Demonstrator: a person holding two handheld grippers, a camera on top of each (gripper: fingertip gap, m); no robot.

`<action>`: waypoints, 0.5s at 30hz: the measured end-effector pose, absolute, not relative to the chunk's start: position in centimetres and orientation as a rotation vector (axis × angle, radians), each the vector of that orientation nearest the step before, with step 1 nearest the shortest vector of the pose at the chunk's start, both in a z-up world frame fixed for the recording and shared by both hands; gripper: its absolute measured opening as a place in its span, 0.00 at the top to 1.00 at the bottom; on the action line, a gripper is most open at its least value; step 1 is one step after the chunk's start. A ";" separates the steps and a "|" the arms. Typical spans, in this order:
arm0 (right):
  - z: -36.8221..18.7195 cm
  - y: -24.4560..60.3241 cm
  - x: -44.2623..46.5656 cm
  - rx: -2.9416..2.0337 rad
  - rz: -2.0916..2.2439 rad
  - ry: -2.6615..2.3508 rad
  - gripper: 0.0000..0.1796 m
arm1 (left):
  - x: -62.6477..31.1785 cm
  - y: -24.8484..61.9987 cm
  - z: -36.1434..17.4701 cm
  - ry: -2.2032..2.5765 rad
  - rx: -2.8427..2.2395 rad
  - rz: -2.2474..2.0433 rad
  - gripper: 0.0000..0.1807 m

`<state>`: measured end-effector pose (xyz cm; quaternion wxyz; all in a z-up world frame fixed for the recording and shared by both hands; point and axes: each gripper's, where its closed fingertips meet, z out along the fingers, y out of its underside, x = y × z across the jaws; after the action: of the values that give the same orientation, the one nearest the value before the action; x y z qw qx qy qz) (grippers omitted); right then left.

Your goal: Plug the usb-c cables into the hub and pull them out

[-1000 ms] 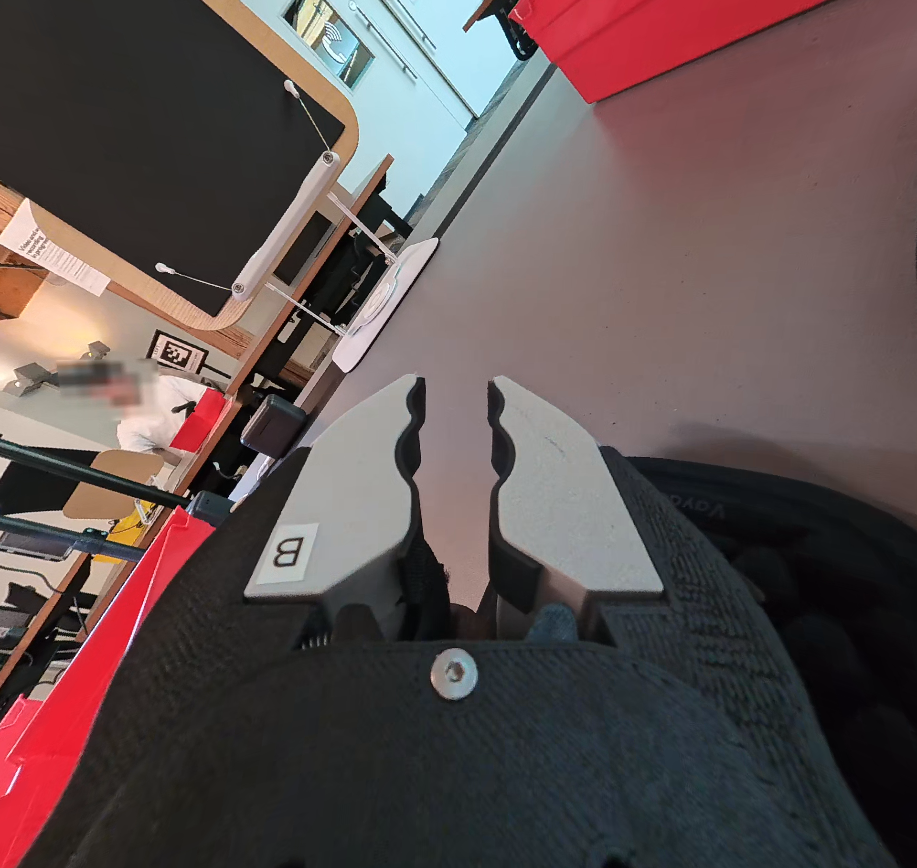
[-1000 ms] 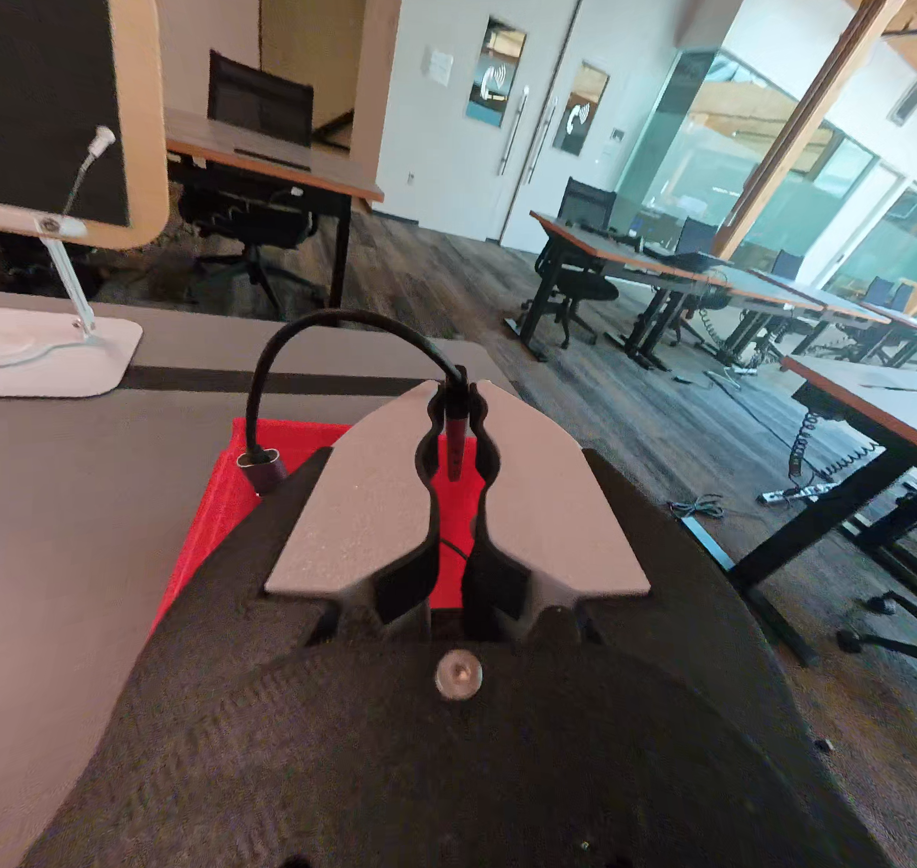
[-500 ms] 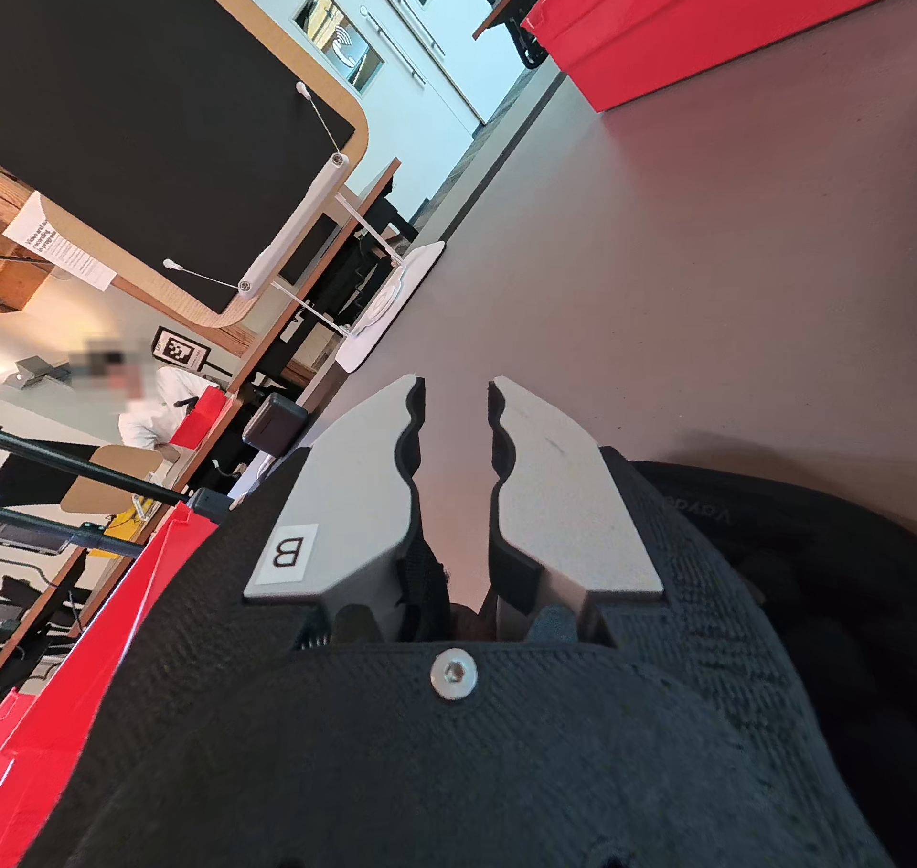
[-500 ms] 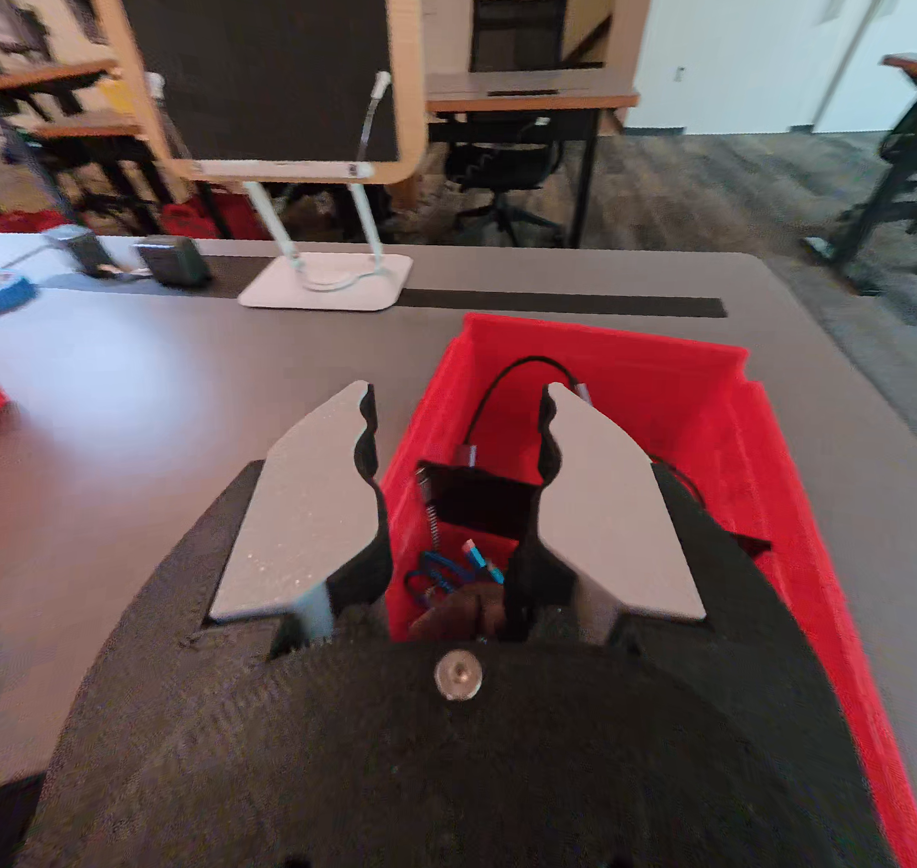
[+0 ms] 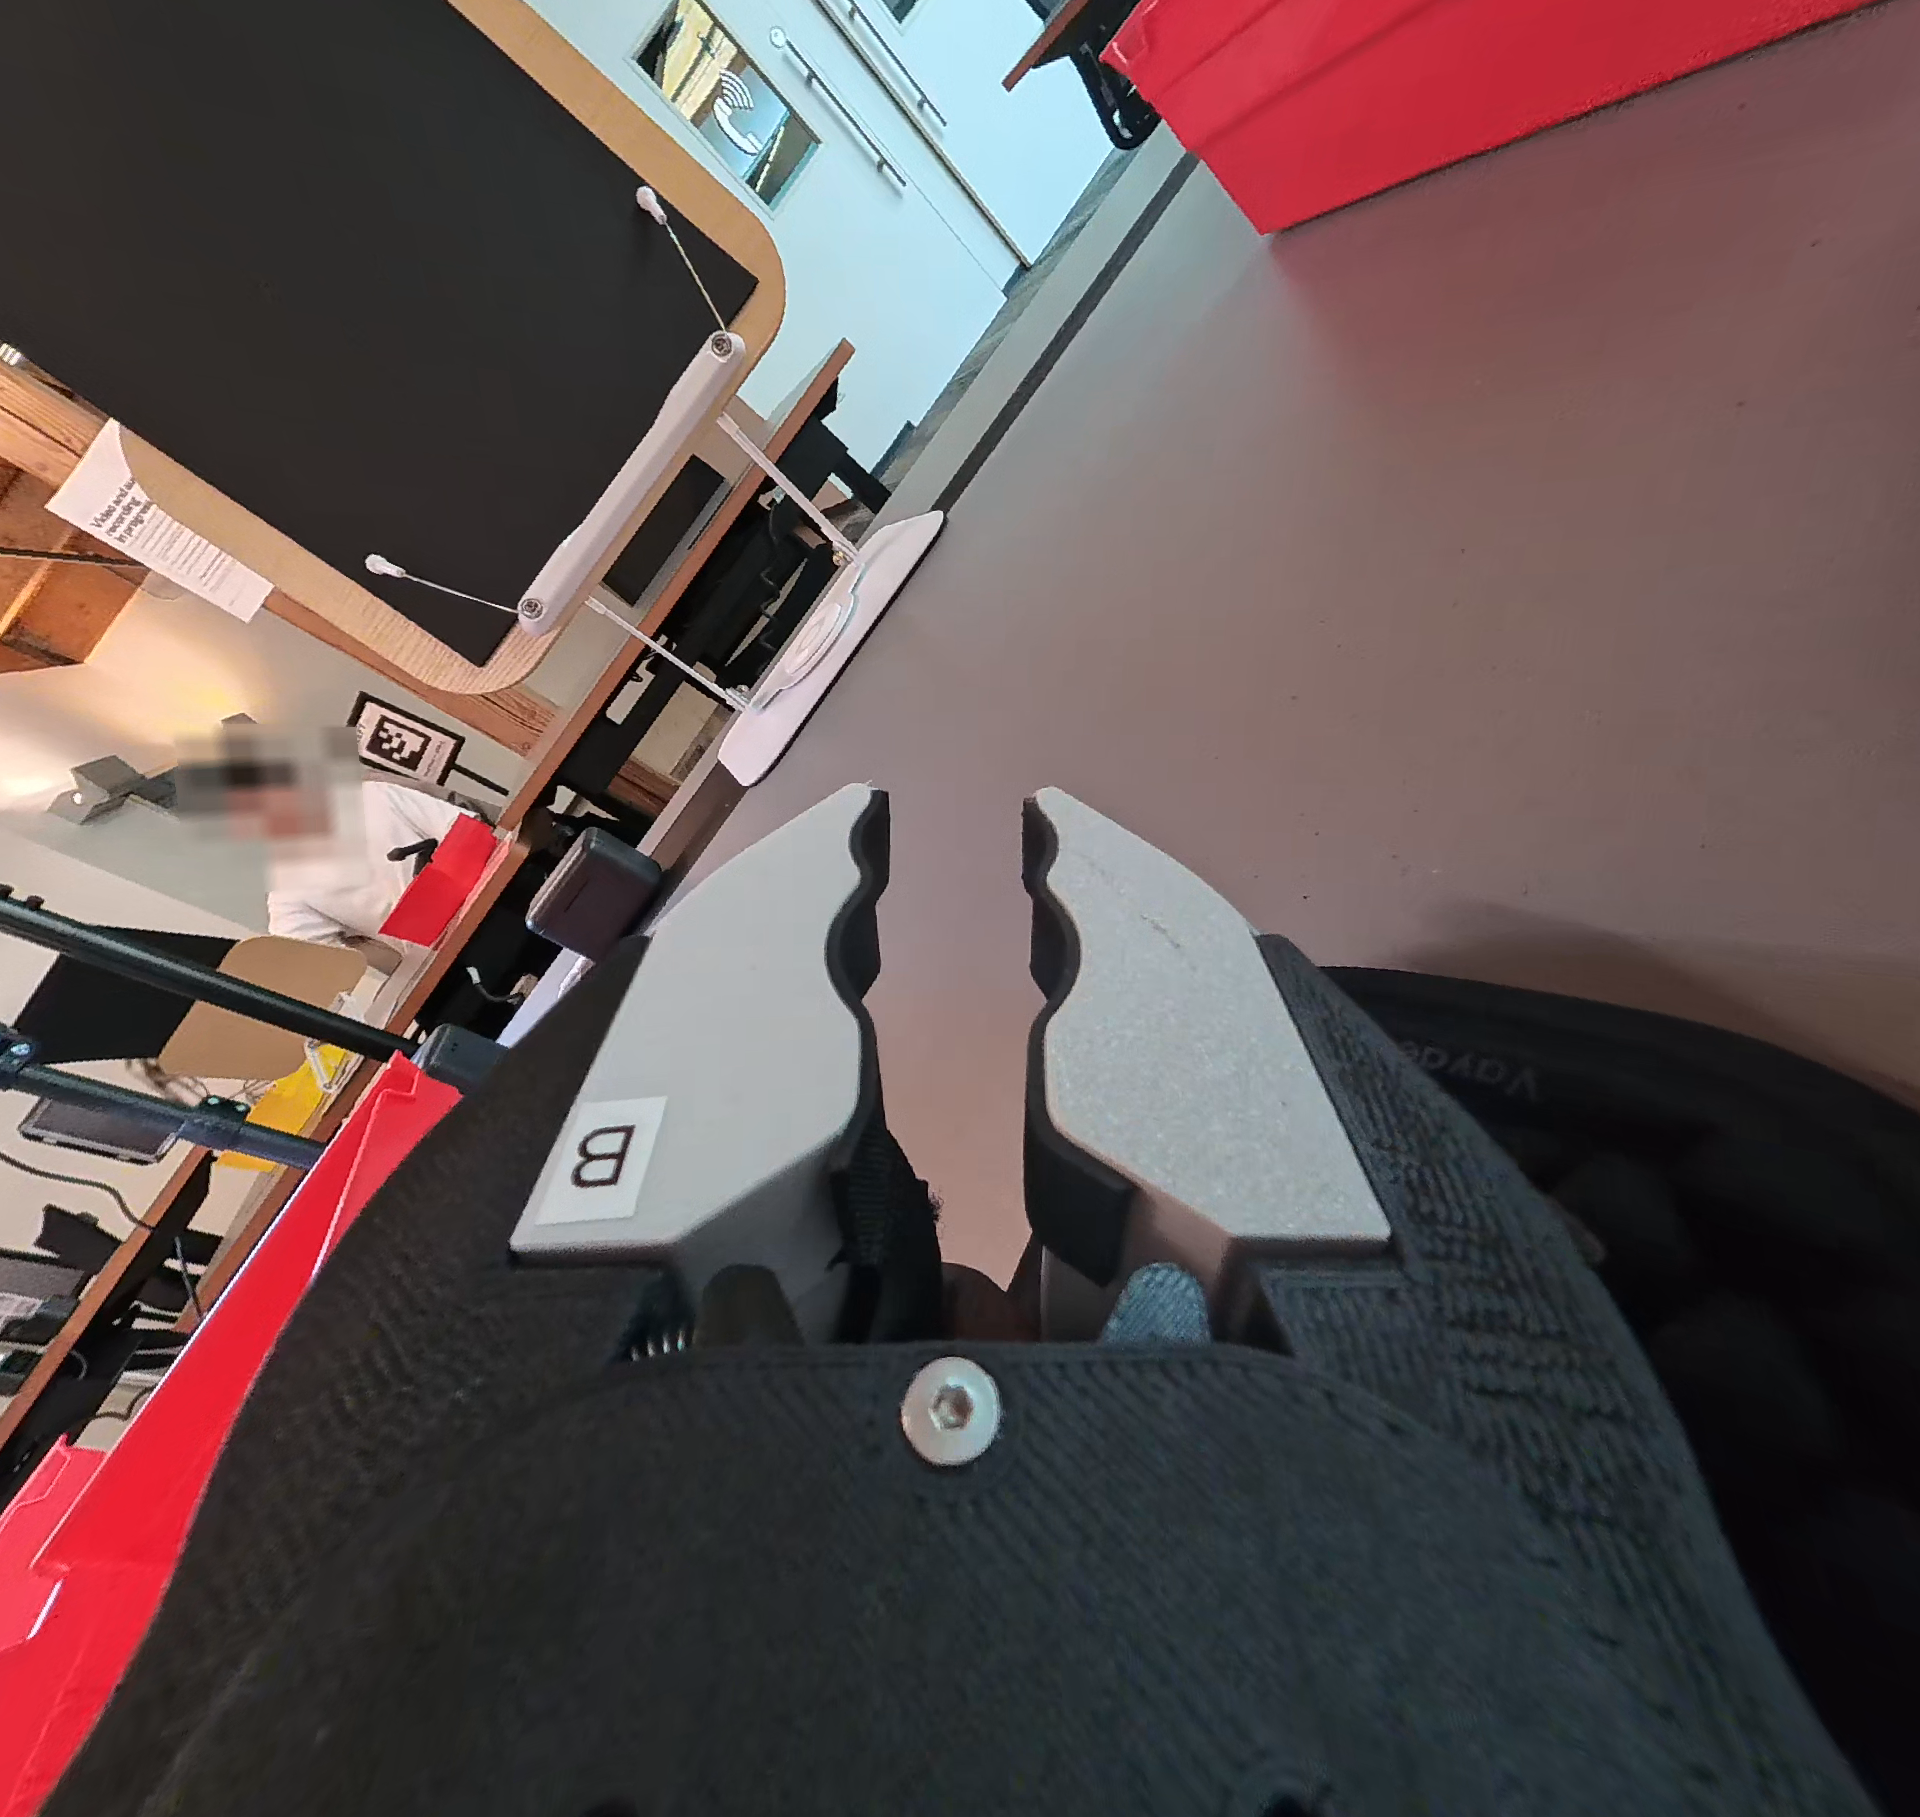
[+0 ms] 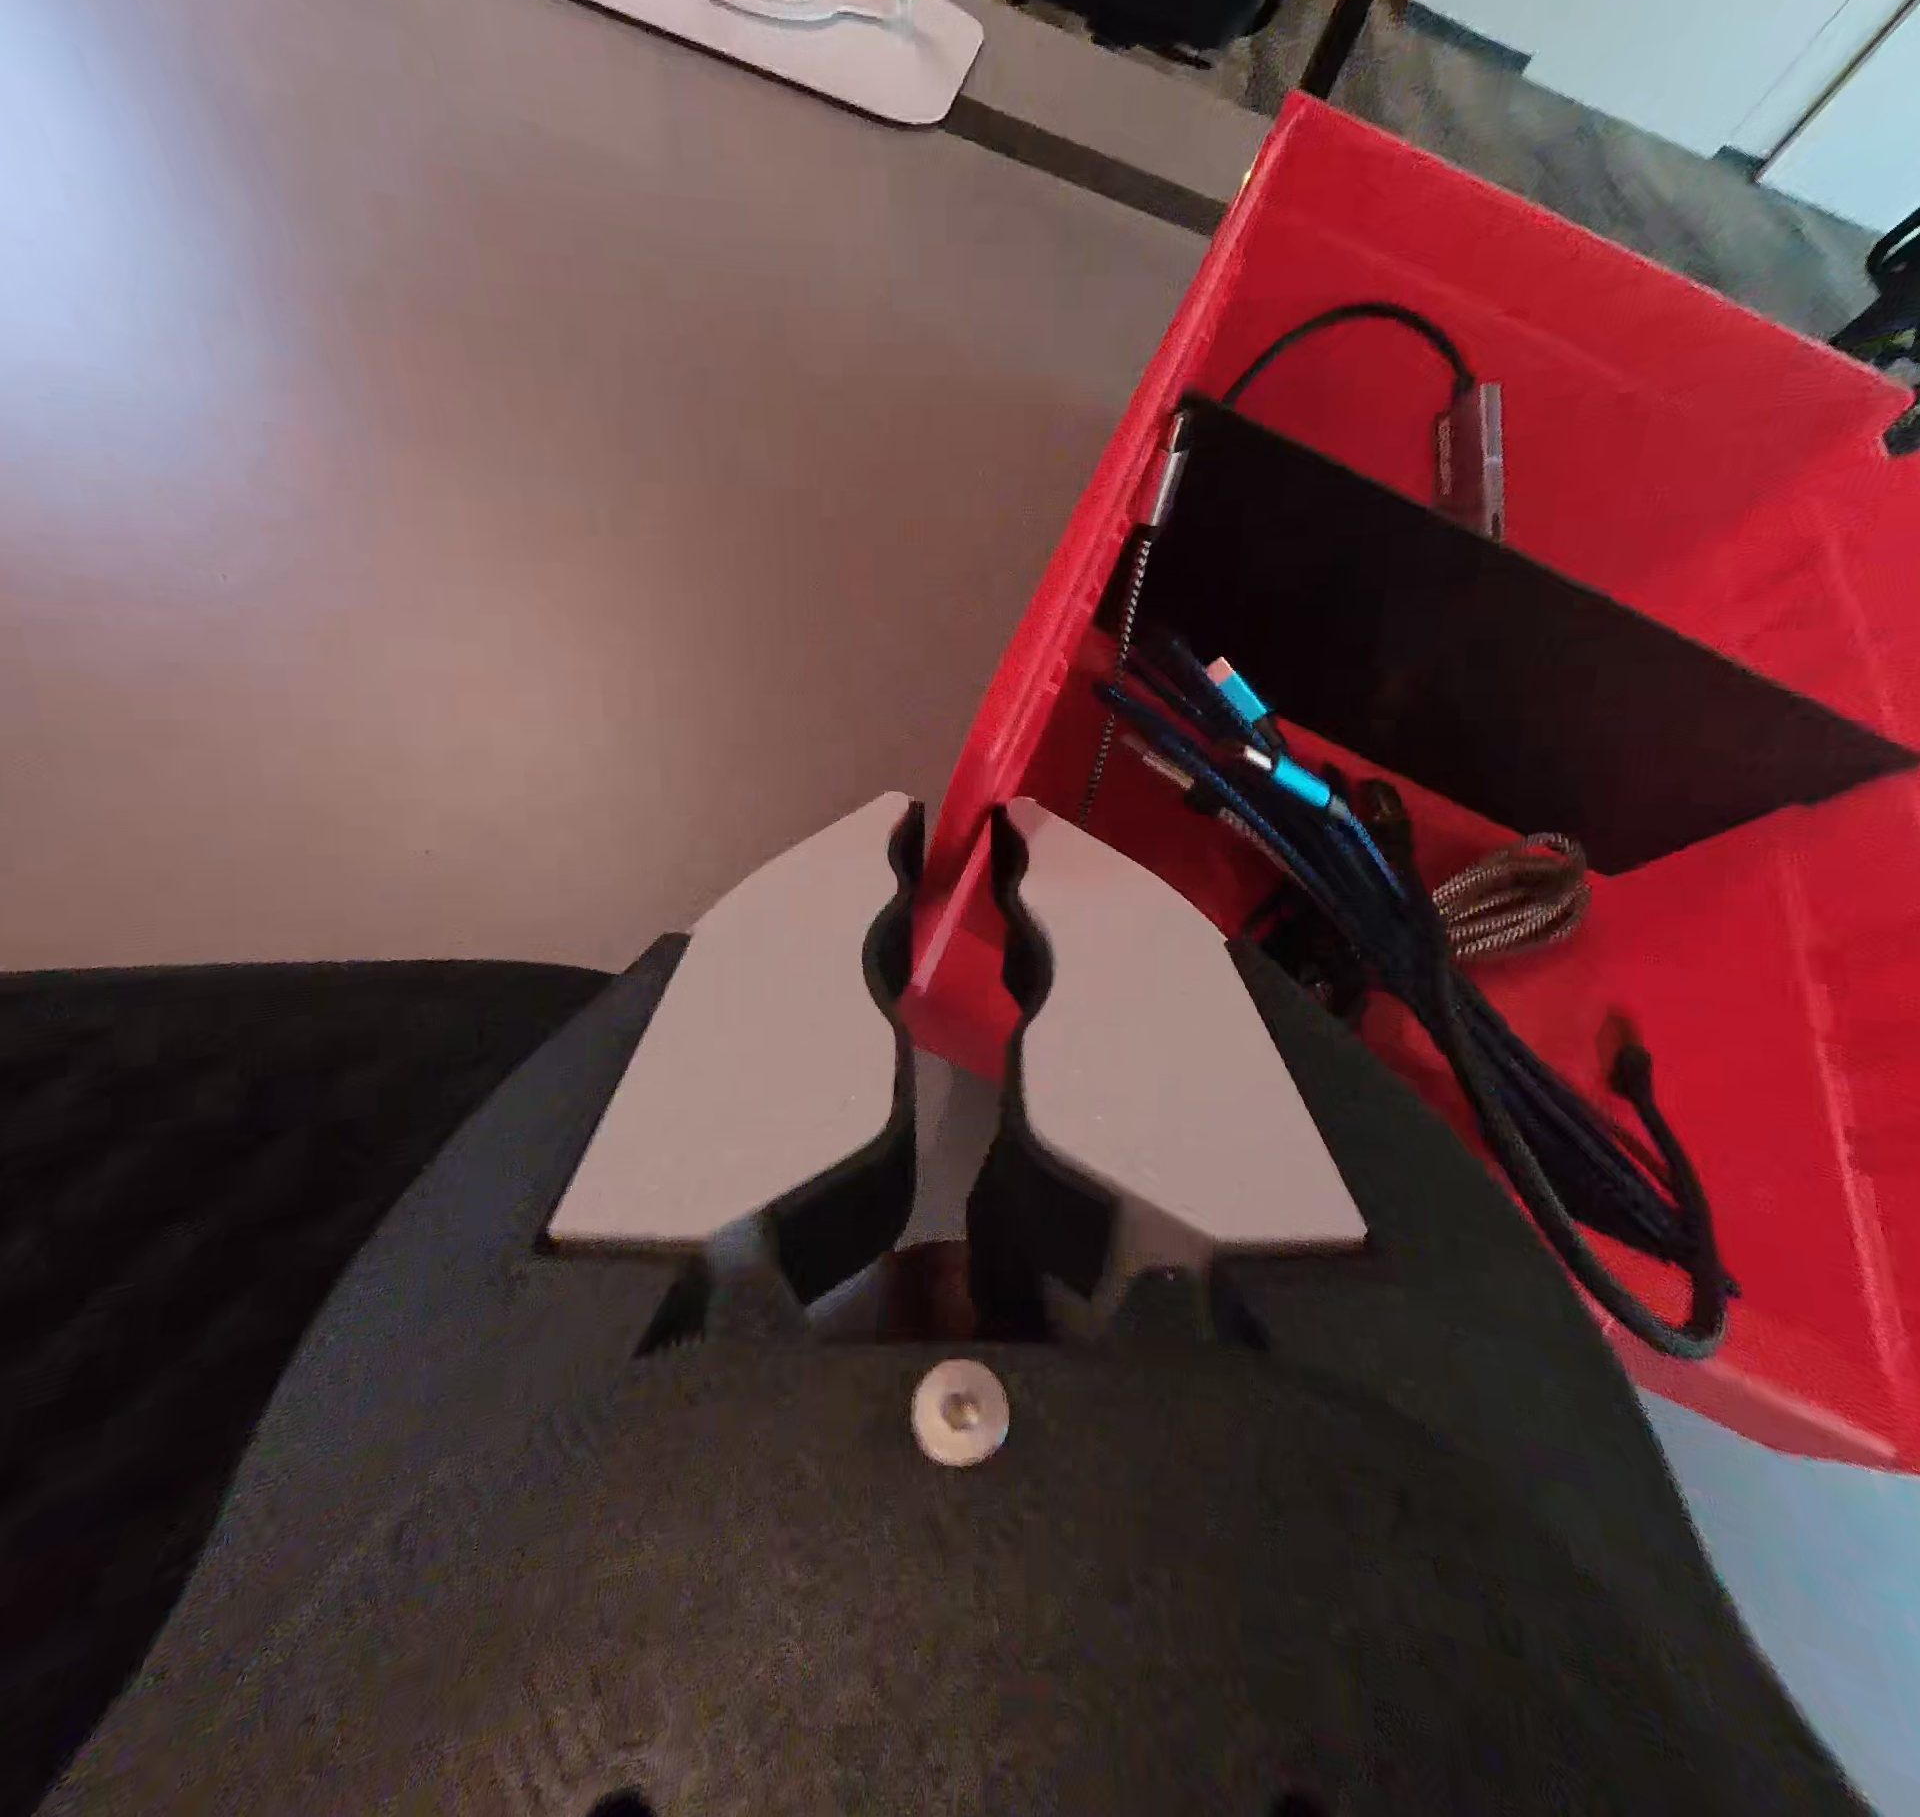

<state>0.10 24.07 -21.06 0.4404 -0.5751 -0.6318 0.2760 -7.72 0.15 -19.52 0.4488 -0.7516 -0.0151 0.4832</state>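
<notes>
My right gripper [image 6: 953, 817] is shut and empty, its tips just over the near left corner of a red bin [image 6: 1558, 240]. A black divider [image 6: 1455, 645] splits the bin. The far part holds a grey hub [image 6: 1470, 458] with a black cable [image 6: 1340, 323]. The near part holds a bundle of blue cables [image 6: 1299, 801], a braided coil [image 6: 1507, 894] and a black cable [image 6: 1621, 1196]. My left gripper [image 5: 956, 811] is tilted low over the grey table [image 5: 1455, 624], with its jaws a little apart and nothing between them.
The red bin also shows in the left wrist view [image 5: 1507, 74], far right. A second red bin [image 5: 208, 1404] is at the lower left. A black fabric bag [image 5: 1662, 1248] lies by my left gripper. A white stand base [image 5: 831, 624] sits at the table's far edge. A person sits behind. My hands' fingertips stand some 25 centimeters from each other.
My right gripper let go of the black hub cable, opened wide over the bin, then swung left and down and closed empty. The left gripper has barely moved.
</notes>
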 end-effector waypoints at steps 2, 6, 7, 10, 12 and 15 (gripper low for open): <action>-21.1 22.9 -1.1 -1.367 0.652 -1.569 0.92 | -7.7 0.2 -19.5 -0.033 -1.857 1.200 0.86; -21.1 19.1 -3.5 -1.342 0.736 -1.628 0.88 | -7.4 0.0 -18.5 -0.038 -1.788 1.209 0.86; -21.1 17.9 -4.0 -1.319 0.747 -1.650 0.87 | -7.2 -0.1 -18.0 -0.043 -1.753 1.196 0.86; -21.2 15.2 -5.6 -1.253 0.738 -1.708 0.85 | -4.9 -1.2 -15.0 -0.112 -1.623 1.064 0.87; -21.2 13.4 -6.6 -1.225 0.731 -1.736 0.85 | -2.5 -2.6 -11.7 -0.126 -1.496 0.975 0.86; -21.2 10.7 -8.0 -1.170 0.731 -1.782 0.84 | -0.3 -6.7 -6.7 -0.113 -1.312 0.971 0.86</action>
<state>-7.96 10.69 -21.18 0.4294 -0.4689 -0.7142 0.2929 -0.28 -6.69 -6.66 0.6837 -0.5852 -0.0505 0.4331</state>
